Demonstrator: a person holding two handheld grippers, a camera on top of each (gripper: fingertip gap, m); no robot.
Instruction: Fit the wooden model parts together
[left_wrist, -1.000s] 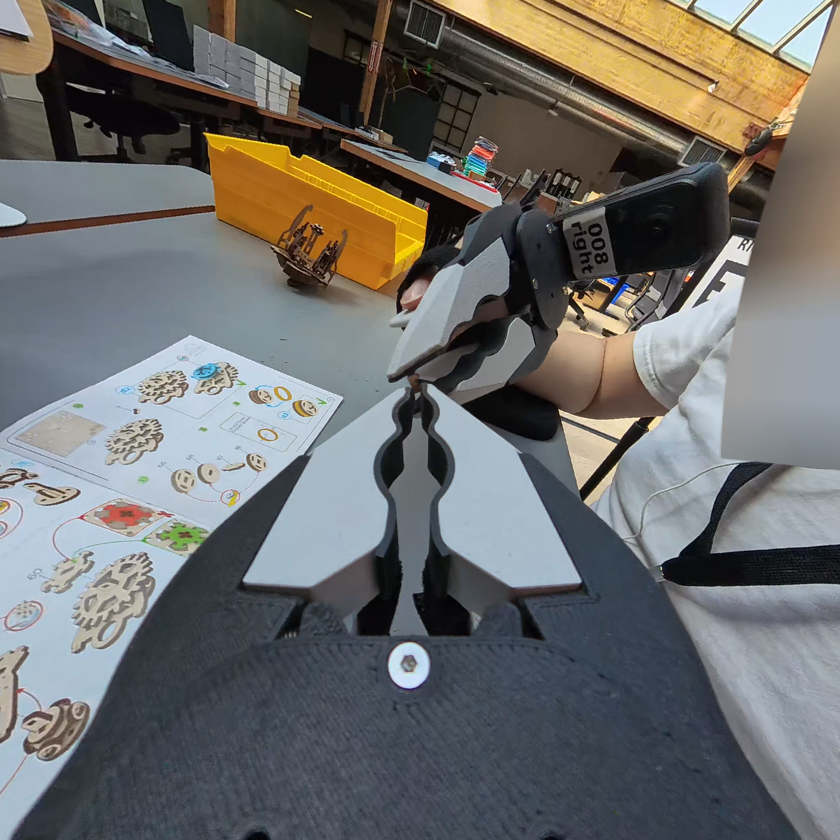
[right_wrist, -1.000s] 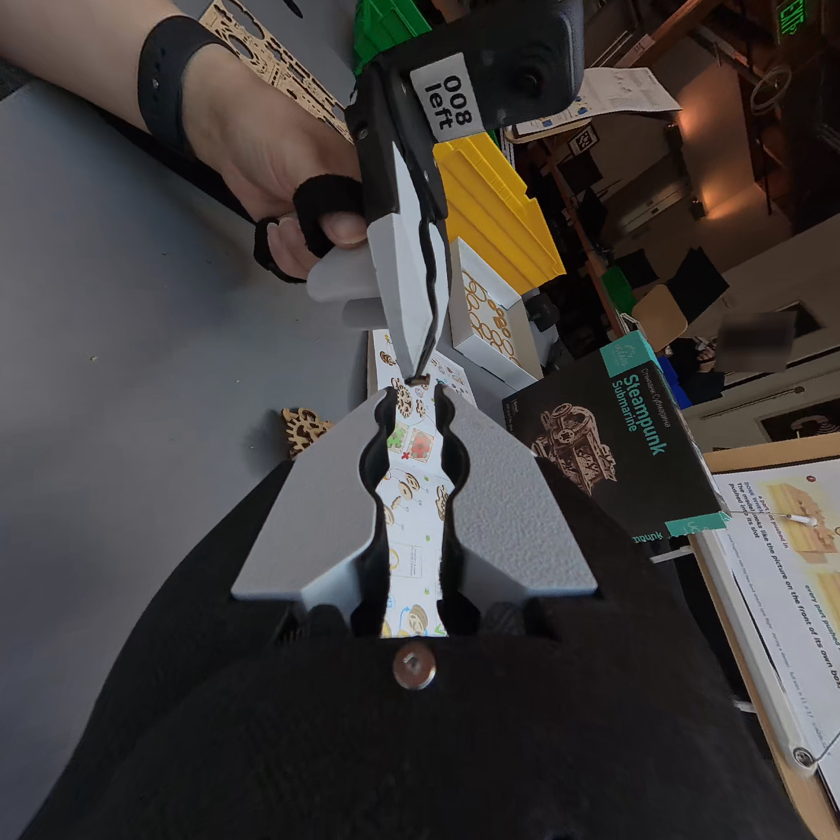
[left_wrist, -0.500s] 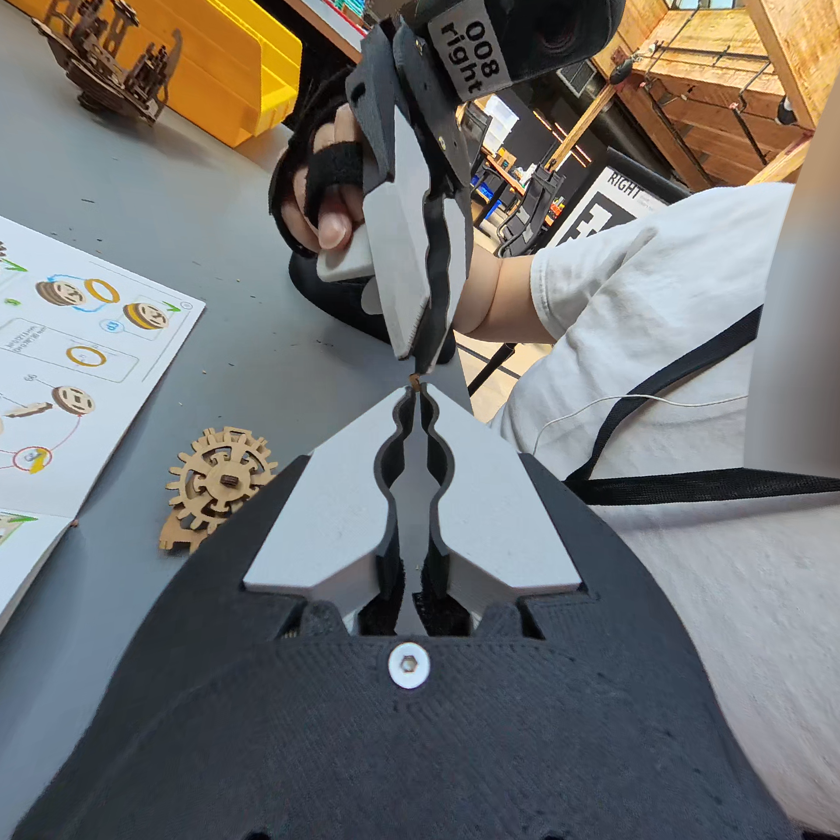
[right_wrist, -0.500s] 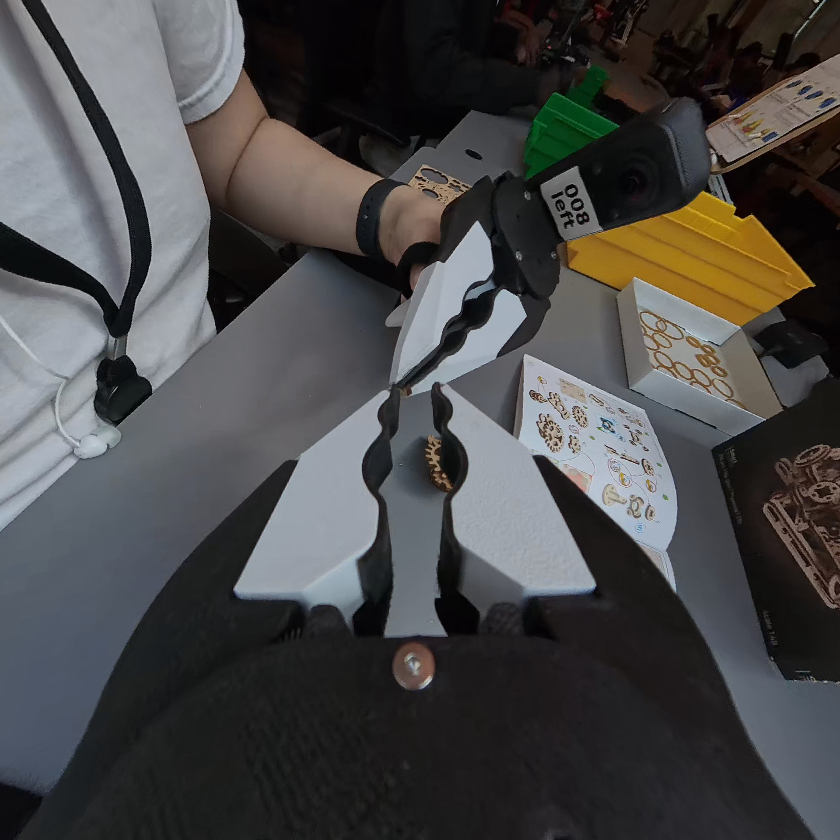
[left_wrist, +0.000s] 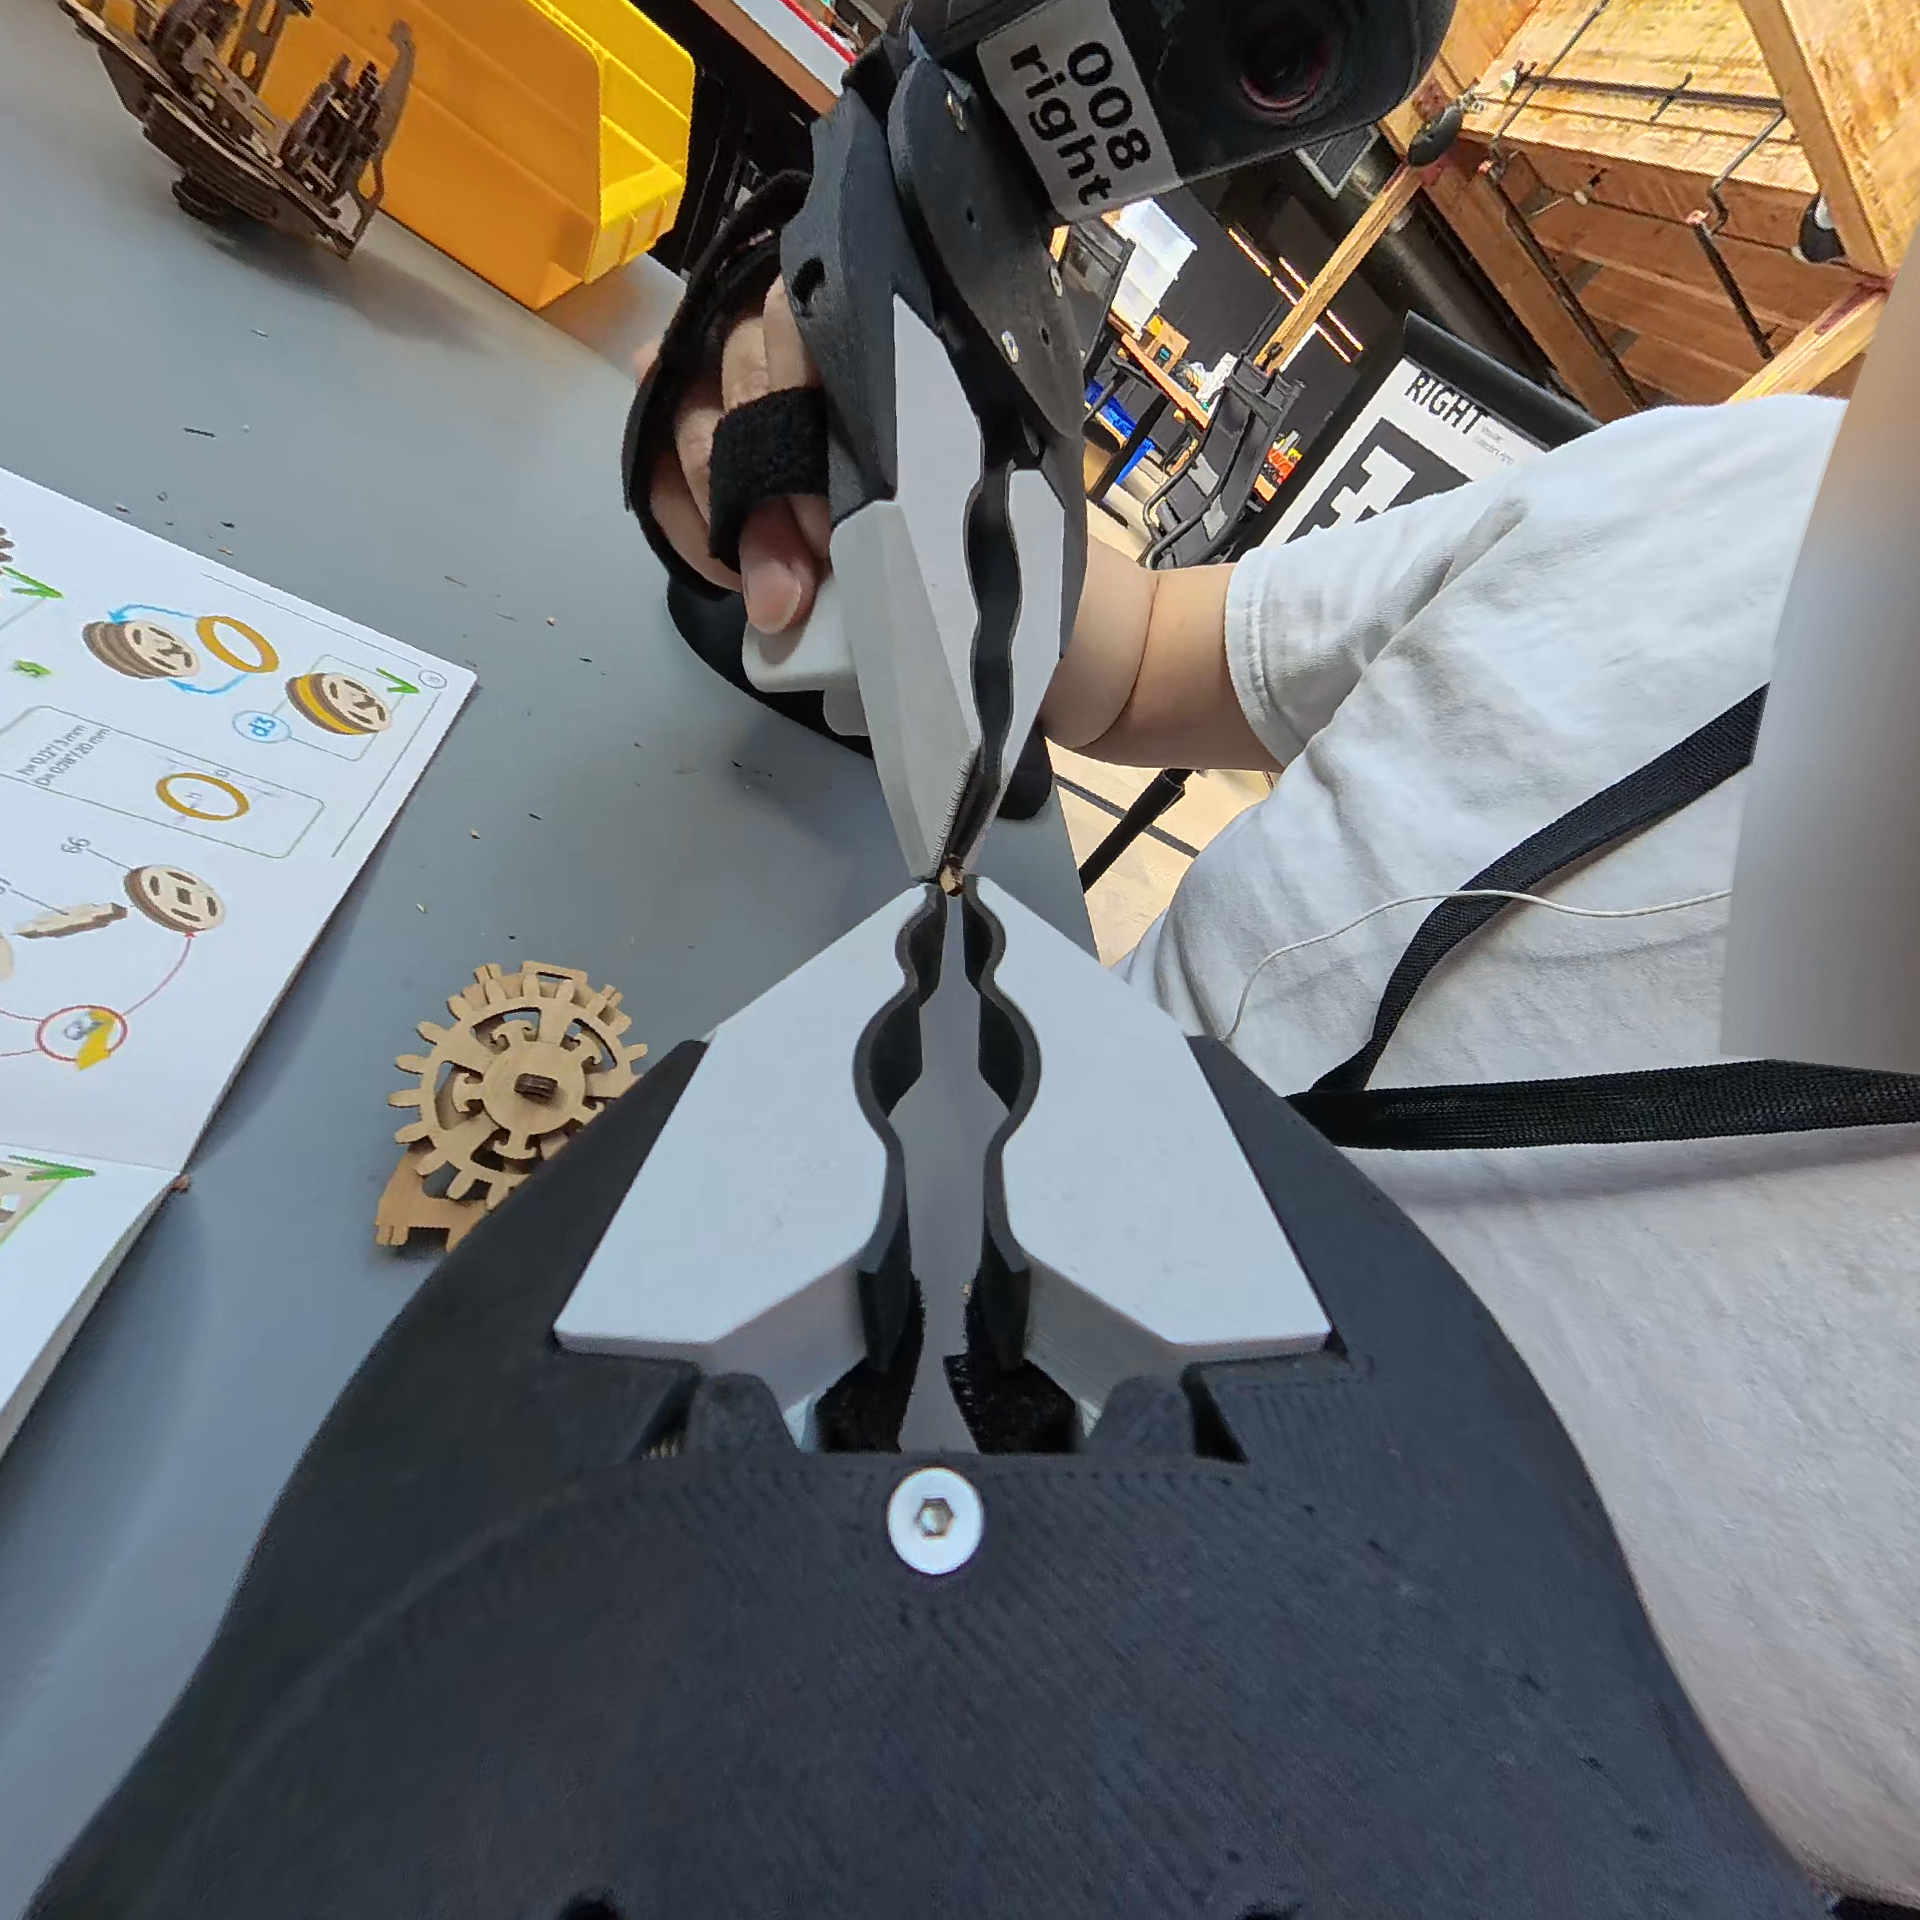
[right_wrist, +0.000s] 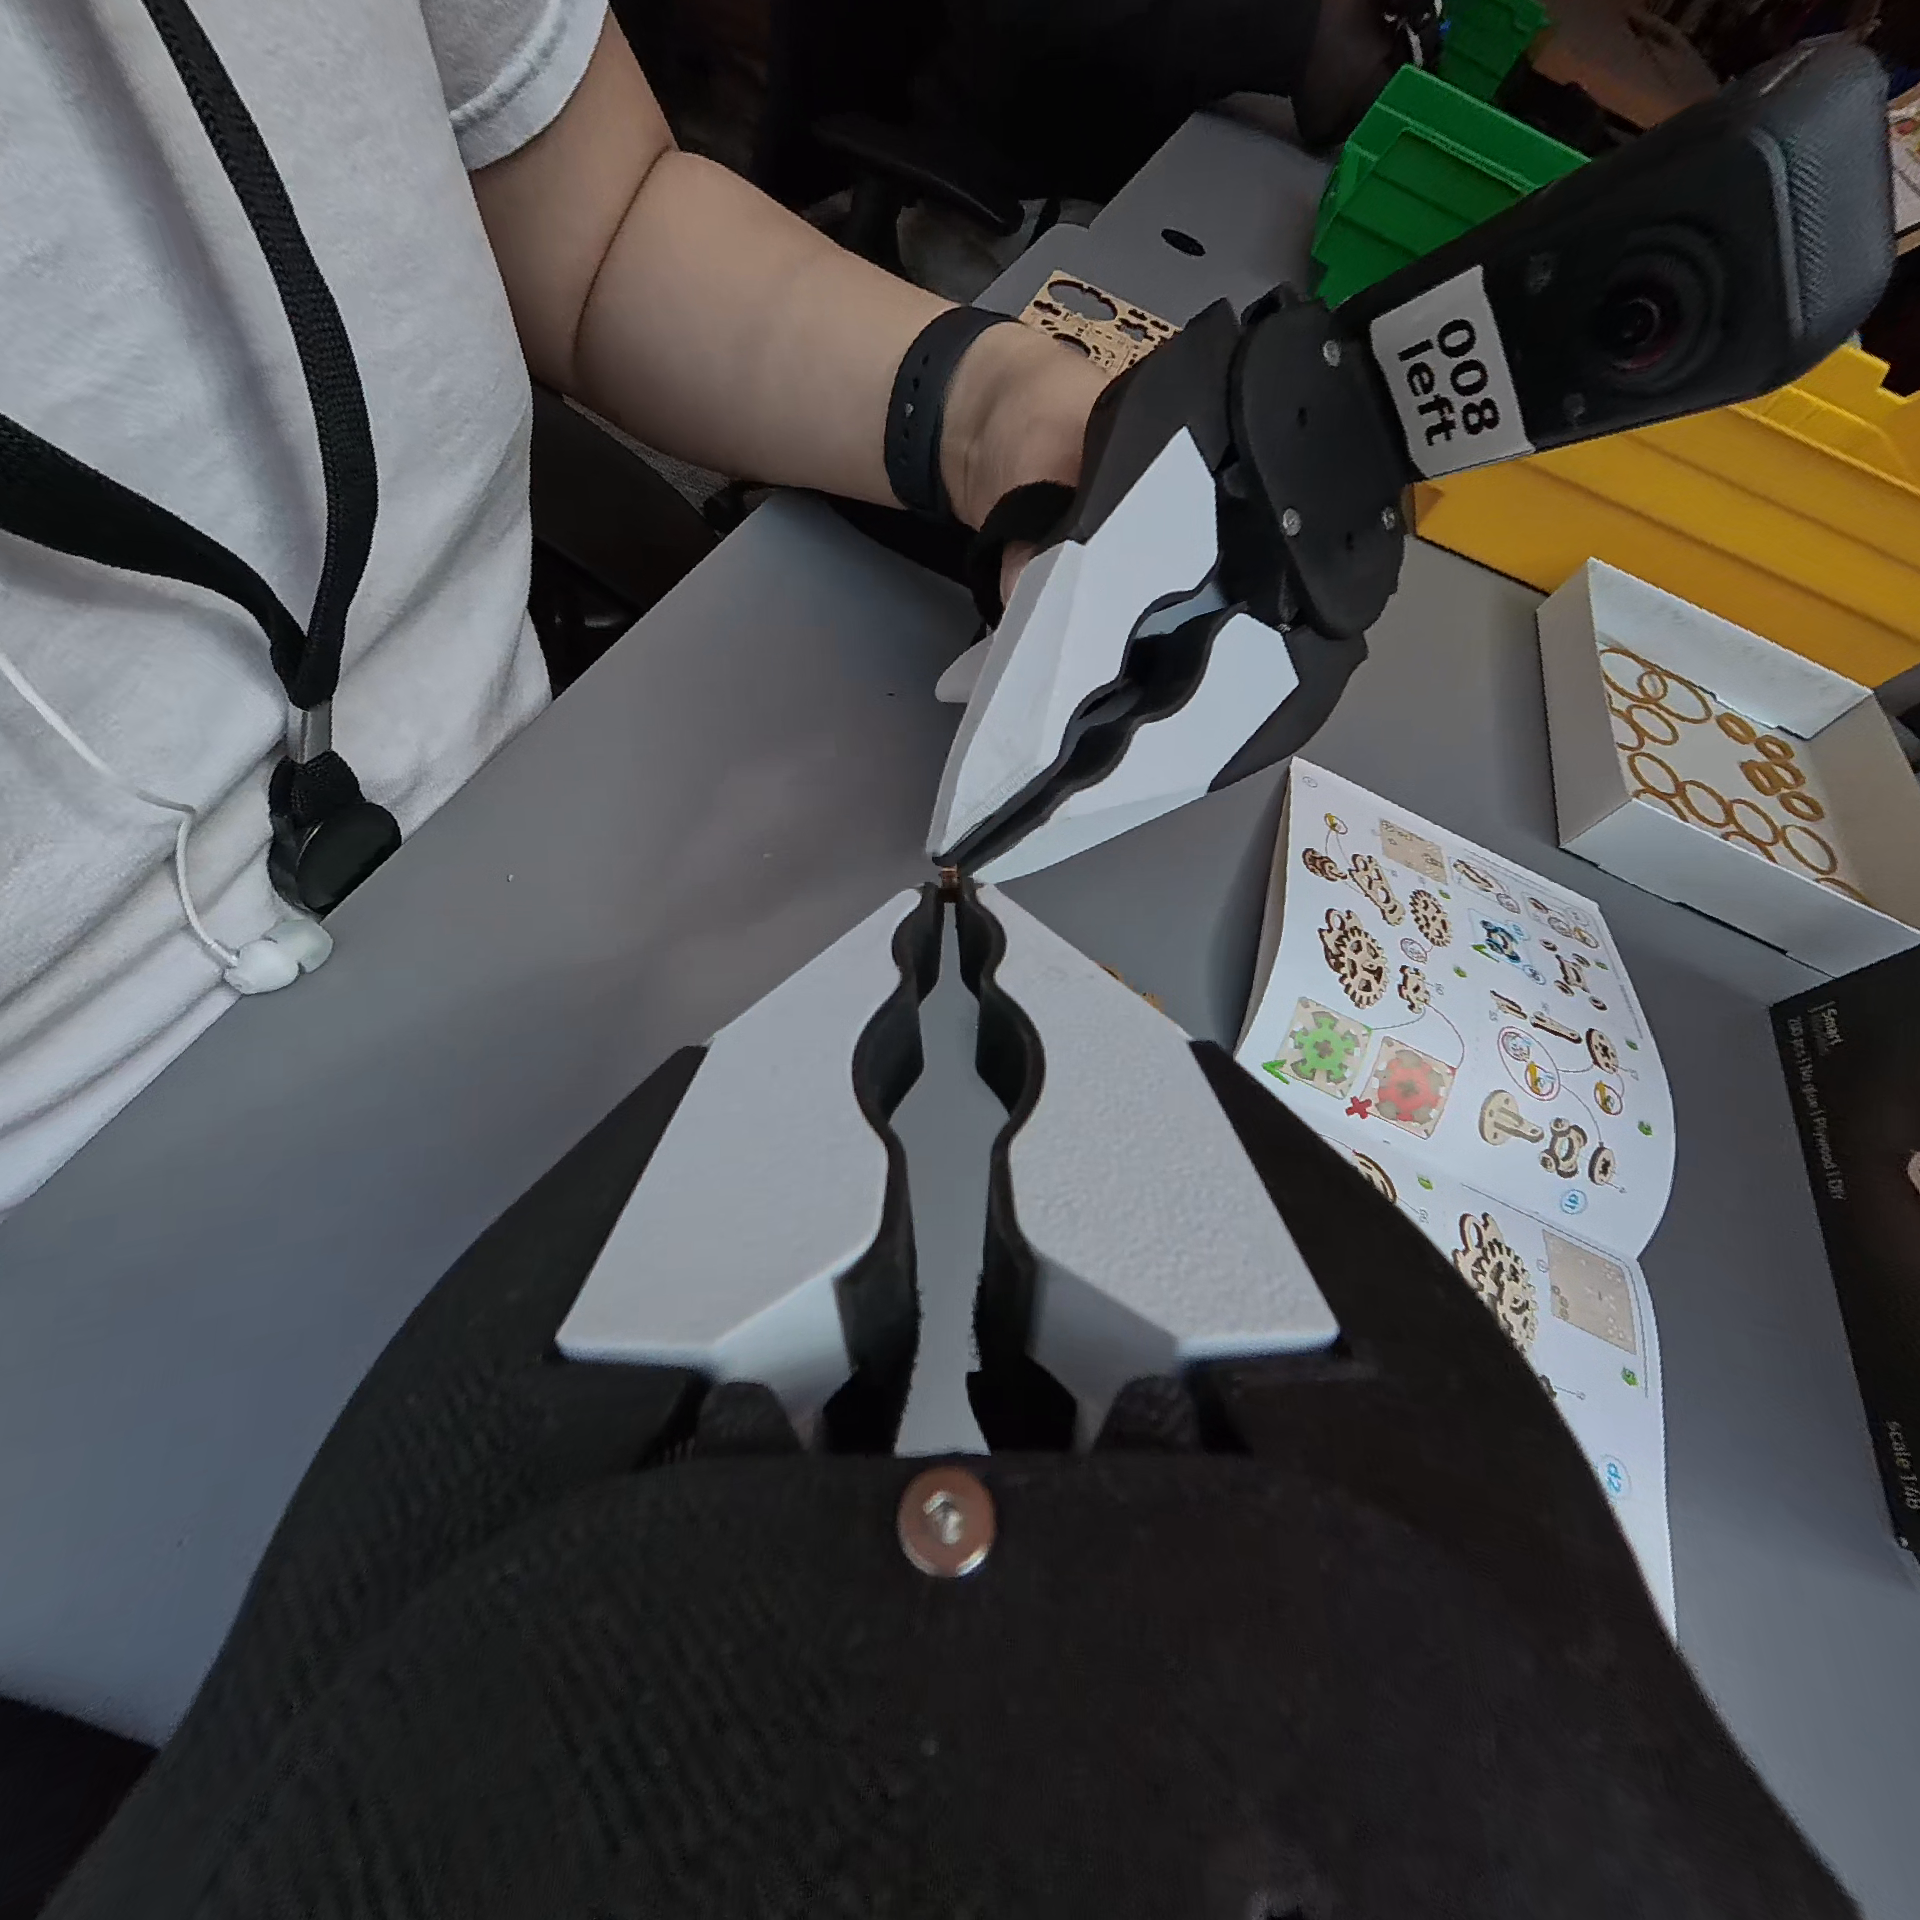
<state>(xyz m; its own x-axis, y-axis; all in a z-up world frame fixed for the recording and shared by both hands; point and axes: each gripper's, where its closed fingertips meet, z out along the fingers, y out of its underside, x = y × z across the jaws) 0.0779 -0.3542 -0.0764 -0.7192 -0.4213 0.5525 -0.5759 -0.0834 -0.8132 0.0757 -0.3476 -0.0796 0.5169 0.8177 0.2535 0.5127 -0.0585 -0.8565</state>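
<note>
My left gripper (left_wrist: 948, 902) and my right gripper (right_wrist: 948, 900) meet tip to tip above the grey table (left_wrist: 416, 468). A tiny wooden pin (left_wrist: 948, 881) is pinched between them; both sets of jaws are shut on it, one at each end. It also shows in the right wrist view (right_wrist: 948, 883). The right gripper (left_wrist: 961, 857) comes down from above in the left wrist view. The left gripper (right_wrist: 948, 860) comes in from the upper right in the right wrist view. A wooden gear assembly (left_wrist: 509, 1091) lies flat on the table, left of my left gripper.
An open instruction booklet (left_wrist: 156, 831) (right_wrist: 1455, 1039) lies on the table. A yellow bin (left_wrist: 499, 135) and a dark assembled wooden model (left_wrist: 260, 135) stand at the back. A white box of rings (right_wrist: 1714, 748), a black box (right_wrist: 1849, 1195) and a green bin (right_wrist: 1434, 156) lie beyond. The person's torso is close by.
Both grippers stayed tip to tip on the pin while turning and shifting towards the person and the table's front edge. The gear assembly came into the left wrist view.
</note>
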